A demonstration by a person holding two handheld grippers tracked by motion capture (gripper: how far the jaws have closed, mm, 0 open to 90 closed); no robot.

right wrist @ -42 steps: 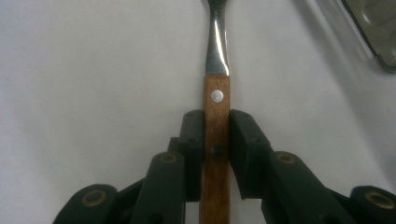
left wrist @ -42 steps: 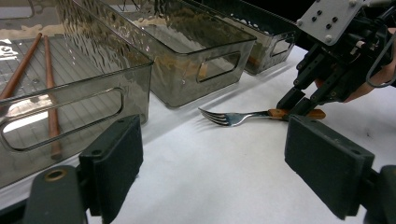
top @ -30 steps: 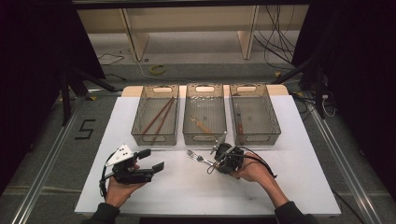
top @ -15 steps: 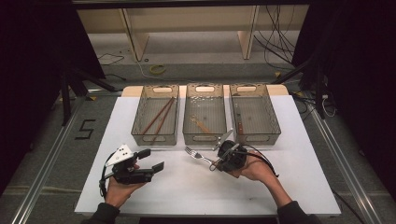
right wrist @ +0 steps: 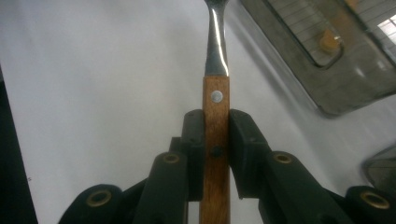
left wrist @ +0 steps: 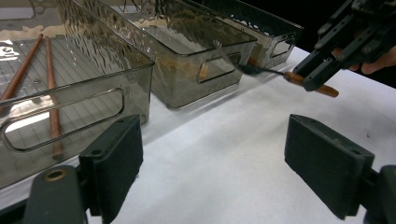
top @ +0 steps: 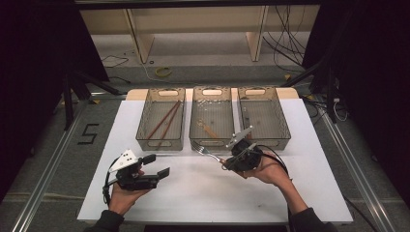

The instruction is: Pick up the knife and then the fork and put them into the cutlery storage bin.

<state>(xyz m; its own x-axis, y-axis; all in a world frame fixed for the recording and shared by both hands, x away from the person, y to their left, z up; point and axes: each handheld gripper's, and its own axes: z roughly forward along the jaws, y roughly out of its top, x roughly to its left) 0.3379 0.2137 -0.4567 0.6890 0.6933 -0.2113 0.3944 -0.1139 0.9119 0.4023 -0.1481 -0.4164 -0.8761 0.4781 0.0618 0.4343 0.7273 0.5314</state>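
Note:
A fork (top: 205,150) with a wooden handle and metal head is clamped by its handle in my right gripper (top: 225,162), which is shut on it and holds it just above the white table, tines pointing left toward the bins. The right gripper view has the handle (right wrist: 216,116) pinched between both pads, the metal neck running up out of frame. My left gripper (top: 157,165) rests low at the table's front left, jaws wide open with nothing between them (left wrist: 219,163). From there the fork (left wrist: 261,71) and the right gripper (left wrist: 322,70) appear at the upper right.
Three clear grey bins stand in a row at the back of the white table (top: 193,193). The left bin (top: 145,126) holds two chopsticks (top: 164,122), the middle bin (top: 196,121) a small wooden-handled piece (top: 209,128), and the right bin (top: 285,126) stands beside it.
My right gripper has risen a little with the fork and drifted toward the middle bin's front. The left gripper has stayed put.

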